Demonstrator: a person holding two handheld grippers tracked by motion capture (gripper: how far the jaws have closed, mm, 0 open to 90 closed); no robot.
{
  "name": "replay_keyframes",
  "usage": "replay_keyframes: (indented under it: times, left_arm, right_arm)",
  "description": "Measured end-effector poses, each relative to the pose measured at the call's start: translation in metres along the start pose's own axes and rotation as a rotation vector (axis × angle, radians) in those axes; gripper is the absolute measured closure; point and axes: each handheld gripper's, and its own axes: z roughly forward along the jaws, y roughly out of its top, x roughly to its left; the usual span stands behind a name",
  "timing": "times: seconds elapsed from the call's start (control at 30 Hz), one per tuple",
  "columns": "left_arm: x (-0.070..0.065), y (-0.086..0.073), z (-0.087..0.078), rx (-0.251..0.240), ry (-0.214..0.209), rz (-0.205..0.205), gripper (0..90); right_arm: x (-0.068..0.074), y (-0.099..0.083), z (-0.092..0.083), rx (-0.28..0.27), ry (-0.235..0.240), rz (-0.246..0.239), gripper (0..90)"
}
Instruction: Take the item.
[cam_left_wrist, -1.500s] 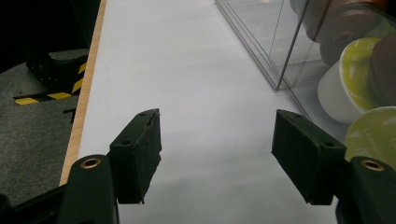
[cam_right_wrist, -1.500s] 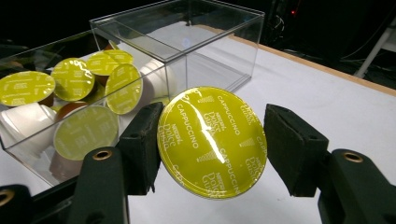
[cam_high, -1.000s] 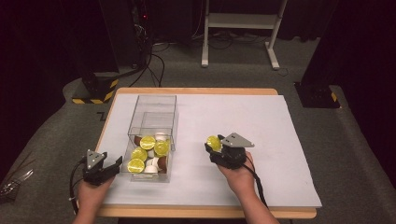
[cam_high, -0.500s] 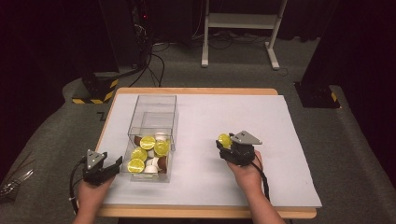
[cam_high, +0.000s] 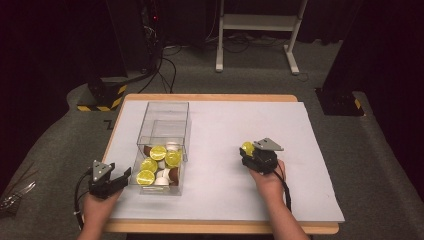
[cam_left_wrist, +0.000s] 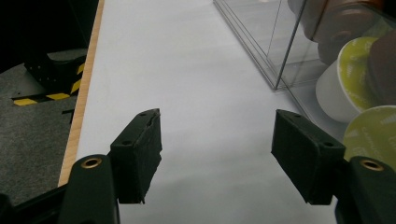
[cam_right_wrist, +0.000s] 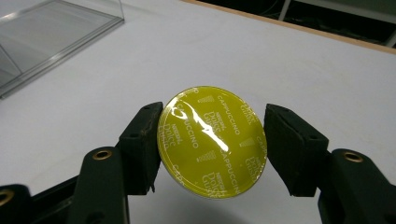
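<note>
A yellow-lidded coffee capsule, printed "cappuccino", sits between the jaws of my right gripper, which is shut on it with the lid facing the camera. In the high view this gripper holds the capsule just above the white table, right of the middle. A clear plastic box stands at the left, its near end filled with several yellow-lidded, brown and white capsules. My left gripper rests at the box's near left corner. It is open with bare table between its fingers.
The white sheet covers most of the wooden table. In the left gripper view the box wall and its capsules lie close on the right. The table's left edge is close by. The box's far half holds nothing.
My right gripper has carried the yellow capsule to the right, farther from the clear box. The left gripper has stayed where it was.
</note>
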Motion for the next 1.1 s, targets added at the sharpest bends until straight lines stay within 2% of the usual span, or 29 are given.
replay_keyframes:
  times: [0.07, 0.33, 0.73, 0.97, 1.1]
  left_arm:
    - [0.001, 0.0, 0.0, 0.007, -0.001, 0.01, 33.5]
    - [0.0, 0.0, 0.0, 0.001, -0.002, 0.003, 33.7]
    - [0.0, 0.0, -0.001, 0.003, -0.005, 0.004, 33.7]
    - [0.0, 0.0, 0.0, 0.0, -0.005, -0.002, 33.7]
    - [0.002, 0.001, -0.001, 0.011, -0.012, 0.006, 35.0]
  right_arm:
    - [-0.003, -0.002, 0.003, 0.01, -0.008, 0.005, 40.0]
    - [-0.007, -0.006, 0.013, 0.049, -0.024, 0.007, 39.9]
    - [-0.012, -0.013, 0.019, 0.092, -0.041, 0.029, 39.5]
    - [-0.013, -0.013, 0.019, 0.091, -0.046, 0.035, 34.5]
    - [-0.012, -0.011, 0.014, 0.067, -0.036, 0.043, 31.4]
